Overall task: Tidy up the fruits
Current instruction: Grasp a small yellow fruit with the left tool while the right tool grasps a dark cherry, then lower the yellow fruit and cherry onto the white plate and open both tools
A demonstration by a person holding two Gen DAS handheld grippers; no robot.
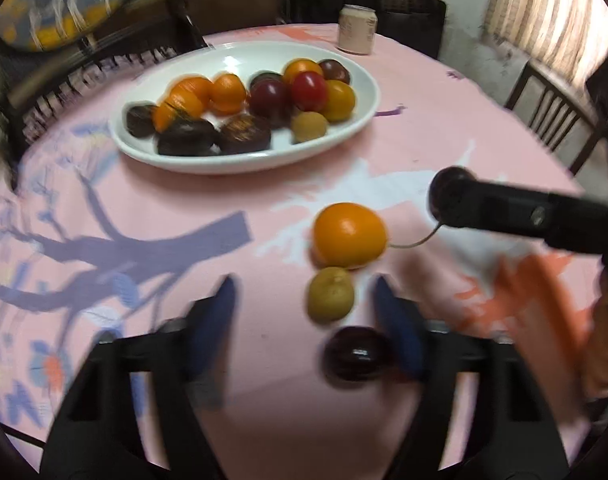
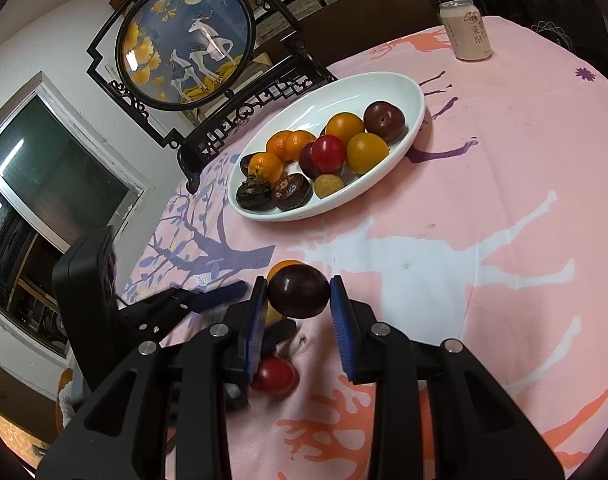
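Observation:
A white oval plate [image 1: 356, 122] [image 2: 414, 120] holds several oranges, plums and dark fruits at the table's far side. My right gripper [image 2: 298, 300] is shut on a dark purple plum [image 2: 299, 296] and holds it above the cloth; it shows from the side in the left wrist view [image 1: 450, 200]. My left gripper [image 1: 306, 312] is open above the table. Between and ahead of its fingers lie an orange [image 1: 349, 235], a small yellow-green fruit [image 1: 330, 294] and a dark plum [image 1: 356, 354] by the right finger. A red plum [image 2: 274, 375] lies under my right gripper.
The round table has a pink patterned cloth [image 2: 504, 240]. A drink can [image 1: 357, 29] [image 2: 466, 30] stands at the far edge. A round framed deer picture on a black stand [image 2: 184, 40] is behind the plate. Chairs [image 1: 552, 120] ring the table.

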